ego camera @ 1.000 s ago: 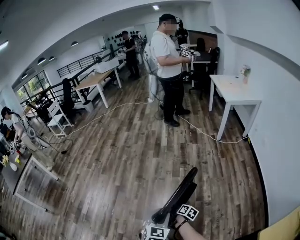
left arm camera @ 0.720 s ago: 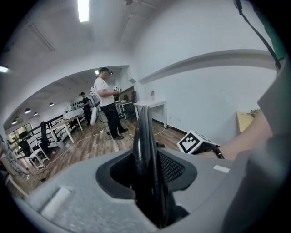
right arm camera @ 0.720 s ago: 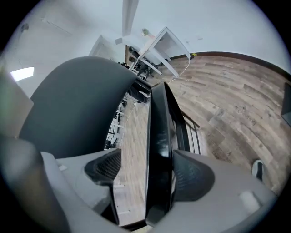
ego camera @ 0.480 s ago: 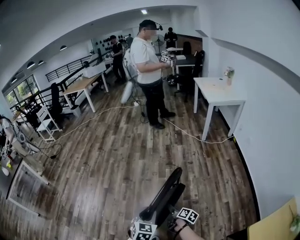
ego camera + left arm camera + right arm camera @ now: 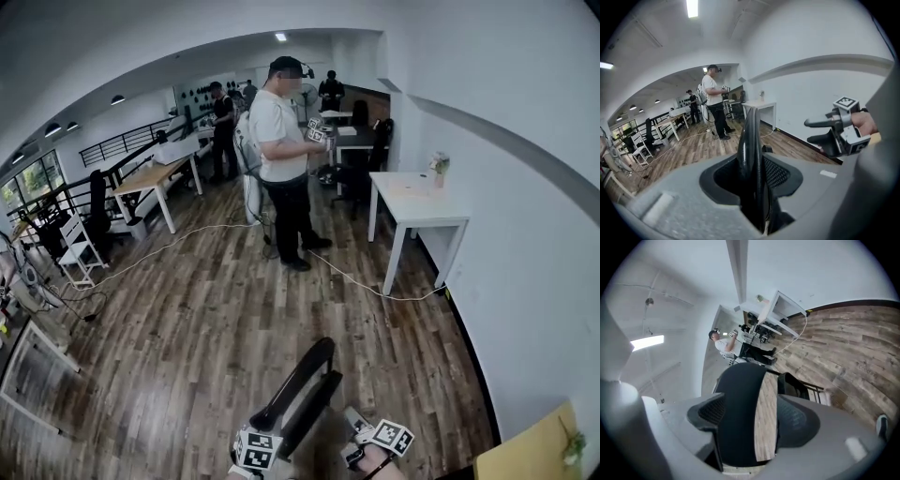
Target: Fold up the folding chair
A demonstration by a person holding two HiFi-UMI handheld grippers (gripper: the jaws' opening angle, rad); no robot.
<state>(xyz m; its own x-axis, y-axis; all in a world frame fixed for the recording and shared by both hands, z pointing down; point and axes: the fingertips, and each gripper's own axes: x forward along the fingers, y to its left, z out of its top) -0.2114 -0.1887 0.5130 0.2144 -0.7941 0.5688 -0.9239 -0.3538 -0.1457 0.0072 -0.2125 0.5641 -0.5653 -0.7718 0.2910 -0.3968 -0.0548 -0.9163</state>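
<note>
low in head view — left hand-held gripper (image 5: pixel 258 448) clenched on folding chair (image 5: pixel 302 389) edge, right hand-held gripper (image 5: pixel 807 131) released beside it. likely best — hold firm, press halves flat.

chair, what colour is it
The chair is black; the head view shows it best.

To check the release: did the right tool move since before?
Yes. The right tool moved right: its cube was left of the white table's front leg, now below it.
</note>
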